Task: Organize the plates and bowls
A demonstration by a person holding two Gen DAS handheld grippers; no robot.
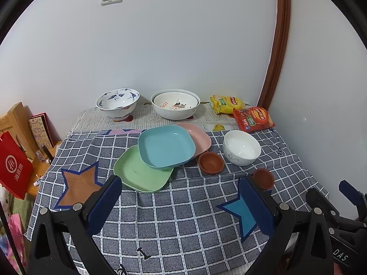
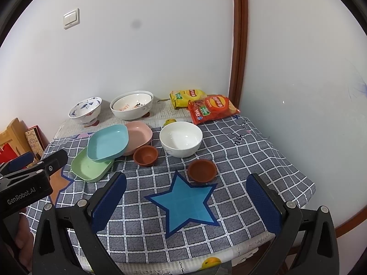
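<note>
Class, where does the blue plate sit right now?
In both views the blue plate sits left of centre on the table, overlapping the green plate in front and the pink plate behind.

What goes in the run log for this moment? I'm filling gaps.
left gripper open, empty | right gripper open, empty | blue plate overlapping green plate and pink plate | nothing lifted

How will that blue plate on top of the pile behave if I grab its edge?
The blue plate looks like matte plastic, so probably light and stiff. It rests tilted across the green plate and pink plate, so it may slide or rock when nudged.
</note>
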